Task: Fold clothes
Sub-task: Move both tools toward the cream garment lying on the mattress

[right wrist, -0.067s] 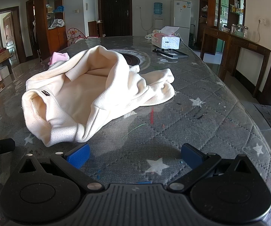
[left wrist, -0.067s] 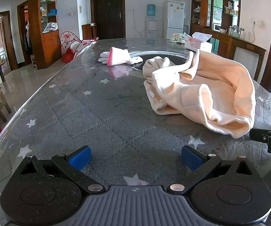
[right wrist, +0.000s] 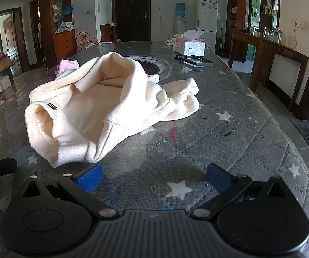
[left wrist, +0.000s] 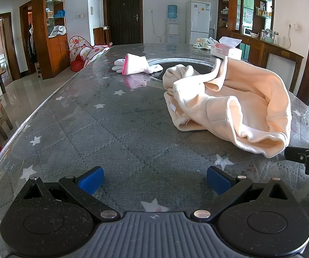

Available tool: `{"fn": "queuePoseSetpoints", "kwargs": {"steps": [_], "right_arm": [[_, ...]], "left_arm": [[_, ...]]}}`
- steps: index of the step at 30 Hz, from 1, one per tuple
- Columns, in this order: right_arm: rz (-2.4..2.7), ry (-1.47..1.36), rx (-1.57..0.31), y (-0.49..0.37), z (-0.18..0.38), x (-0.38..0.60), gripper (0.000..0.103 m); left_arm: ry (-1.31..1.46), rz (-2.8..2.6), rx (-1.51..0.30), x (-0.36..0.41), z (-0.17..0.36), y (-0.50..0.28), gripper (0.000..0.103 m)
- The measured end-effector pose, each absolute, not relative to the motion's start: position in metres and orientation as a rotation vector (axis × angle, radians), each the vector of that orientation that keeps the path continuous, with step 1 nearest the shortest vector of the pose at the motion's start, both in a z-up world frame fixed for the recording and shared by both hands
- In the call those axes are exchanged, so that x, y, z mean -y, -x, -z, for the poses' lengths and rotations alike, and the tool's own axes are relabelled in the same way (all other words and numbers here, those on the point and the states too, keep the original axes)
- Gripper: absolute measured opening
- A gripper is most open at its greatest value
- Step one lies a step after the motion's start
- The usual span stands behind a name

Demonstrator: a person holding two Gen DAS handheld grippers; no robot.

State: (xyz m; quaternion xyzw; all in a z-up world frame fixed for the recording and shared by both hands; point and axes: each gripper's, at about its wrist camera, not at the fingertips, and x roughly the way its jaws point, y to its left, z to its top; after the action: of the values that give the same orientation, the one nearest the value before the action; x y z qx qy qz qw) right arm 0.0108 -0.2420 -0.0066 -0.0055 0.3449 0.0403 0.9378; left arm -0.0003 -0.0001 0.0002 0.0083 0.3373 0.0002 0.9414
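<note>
A crumpled cream fleece garment lies on the grey star-patterned table; it also shows in the right wrist view. A small pink and white folded garment lies farther back, partly hidden in the right wrist view. My left gripper is open and empty, low over the table, to the left of the cream garment. My right gripper is open and empty, just in front of the garment's near hem. The right gripper's tip shows at the left view's right edge.
A tissue box and a black flat frame sit at the table's far right. A round inset ring lies behind the garment. The table edges curve off at left and right. Cabinets, fridge and door stand beyond.
</note>
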Motion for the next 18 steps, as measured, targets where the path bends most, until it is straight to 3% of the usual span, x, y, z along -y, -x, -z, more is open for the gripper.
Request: {"fn": "queuePoseSetpoints", "kwargs": {"steps": [18], "right_arm": [[-0.115,0.006,-0.727,0.004,0.002,0.236,0.103]], "left_arm": [[-0.011,-0.023,-0.71,0.006,-0.004,0.011,0.103]]}}
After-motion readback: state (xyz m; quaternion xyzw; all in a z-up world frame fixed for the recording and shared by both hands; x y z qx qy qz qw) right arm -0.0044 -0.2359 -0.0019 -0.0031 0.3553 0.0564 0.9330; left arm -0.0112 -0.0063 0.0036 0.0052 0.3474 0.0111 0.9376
